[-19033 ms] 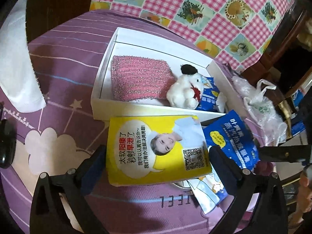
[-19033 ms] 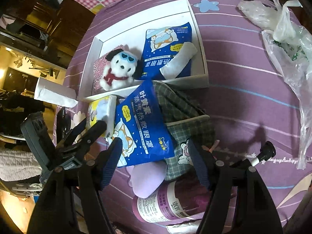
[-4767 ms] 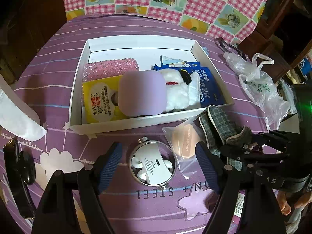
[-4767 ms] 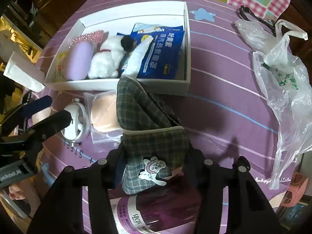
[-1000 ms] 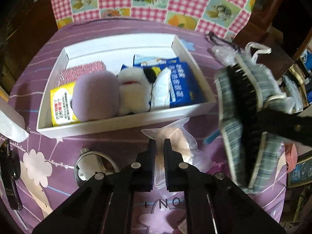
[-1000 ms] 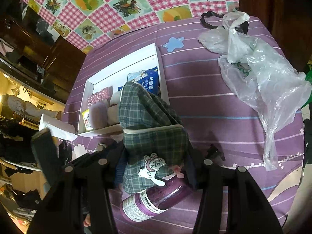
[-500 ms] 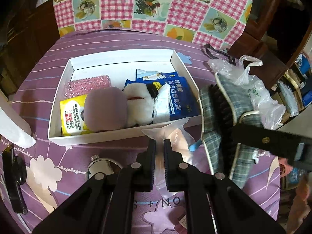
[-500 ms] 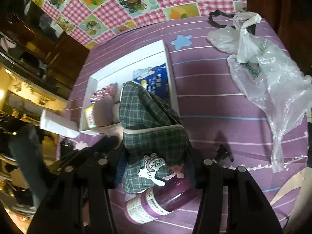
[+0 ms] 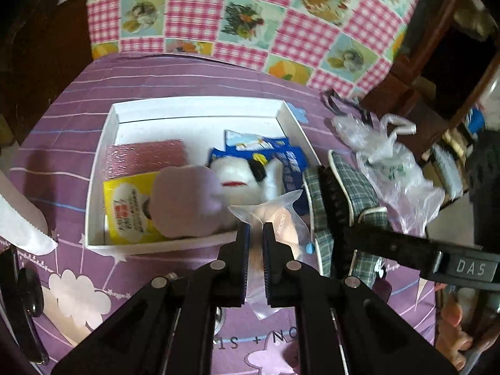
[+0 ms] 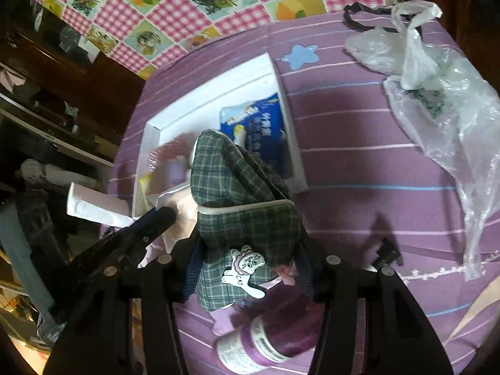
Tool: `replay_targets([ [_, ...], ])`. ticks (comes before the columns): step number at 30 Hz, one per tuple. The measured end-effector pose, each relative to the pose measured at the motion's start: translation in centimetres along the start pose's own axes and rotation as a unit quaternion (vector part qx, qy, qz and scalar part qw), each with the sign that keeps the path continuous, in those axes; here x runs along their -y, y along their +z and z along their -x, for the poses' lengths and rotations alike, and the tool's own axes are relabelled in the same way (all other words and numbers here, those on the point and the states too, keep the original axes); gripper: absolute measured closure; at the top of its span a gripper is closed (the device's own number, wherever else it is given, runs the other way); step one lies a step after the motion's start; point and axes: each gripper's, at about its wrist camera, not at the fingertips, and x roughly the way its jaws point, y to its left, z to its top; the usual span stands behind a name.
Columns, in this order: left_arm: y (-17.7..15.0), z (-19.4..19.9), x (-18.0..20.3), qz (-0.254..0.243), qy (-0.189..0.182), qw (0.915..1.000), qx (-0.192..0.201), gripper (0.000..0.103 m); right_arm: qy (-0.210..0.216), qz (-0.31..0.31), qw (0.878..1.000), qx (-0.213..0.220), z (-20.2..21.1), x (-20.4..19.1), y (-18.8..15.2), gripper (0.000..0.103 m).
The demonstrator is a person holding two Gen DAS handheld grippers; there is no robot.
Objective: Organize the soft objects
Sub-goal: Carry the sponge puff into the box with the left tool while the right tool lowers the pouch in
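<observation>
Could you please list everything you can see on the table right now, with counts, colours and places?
White box: 1, centre.
Pink glitter pouch: 1, in box, far left.
Yellow packet: 1, in box, near left.
Lilac cushion: 1, on packet.
Plush dog: 1, white, mid box.
Eye-mask packets: blue, right in box.
Bagged sponge: 1, peach, in left tool.
Plaid pouch: 1, green, in right tool.
Plastic bag: 1, clear, right.
Bottle: 1, purple, near edge.

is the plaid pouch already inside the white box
No, the plaid pouch is clamped in the right hand-held gripper and sits outside the white box, near its front corner.
</observation>
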Motion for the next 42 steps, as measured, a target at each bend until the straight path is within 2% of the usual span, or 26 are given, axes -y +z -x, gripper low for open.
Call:
replay_targets([
  [5,0.8,1.0,-2.0,0.018,-0.004,0.9994,0.030,0.096,0.022,-0.011,1.000,0.015,-0.6,-1.1,0.7,0.050],
  [10,1.7,1.9,-4.7,0.030,0.025,0.9965,0.073,0.096,0.051,-0.034,0.998,0.016,-1.5,-1.7,2.5,0.050],
  [14,2.3,1.6,-7.3,0.069,0.035,0.9936,0.083,0.097,0.036,-0.042,0.997,0.049,-1.6,-1.9,3.6,0.050],
  [20,2.3,0.0,-7.6,0.060,0.048,0.9933,0.086,0.097,0.036,-0.090,0.993,0.067,-3.2,-0.6,4.5,0.050],
  [23,2.2,-0.2,-7.1,0.037,0.075,0.9915,0.100,0.097,0.000,-0.086,0.991,0.106,-3.2,-0.8,4.5,0.050],
  [25,2.3,-0.5,-7.0,0.031,0.091,0.9911,0.092,0.096,-0.068,-0.063,0.988,0.125,-3.4,-1.7,4.3,0.050],
  [27,2.4,-0.9,-7.3,0.035,0.103,0.9909,0.079,0.096,-0.091,-0.036,0.987,0.125,-4.0,-2.5,4.2,0.050],
  [31,2.4,-0.7,-8.1,0.037,0.130,0.9881,0.074,0.096,-0.172,0.033,0.977,0.123,-5.9,-5.2,3.7,0.050],
  [33,2.4,-0.5,-8.2,0.029,0.135,0.9875,0.076,0.096,-0.177,0.048,0.977,0.113,-7.0,-5.9,3.7,0.050],
  [35,2.3,-0.7,-7.9,0.019,0.132,0.9884,0.073,0.096,-0.153,0.041,0.983,0.091,-8.1,-5.8,4.0,0.050],
  [37,2.2,-1.3,-7.4,0.006,0.138,0.9877,0.072,0.096,-0.167,0.040,0.980,0.096,-8.5,-5.8,3.9,0.050],
  [42,2.0,-2.5,-7.4,0.013,0.122,0.9900,0.069,0.097,-0.173,0.038,0.978,0.107,-7.9,-5.2,3.9,0.049],
])
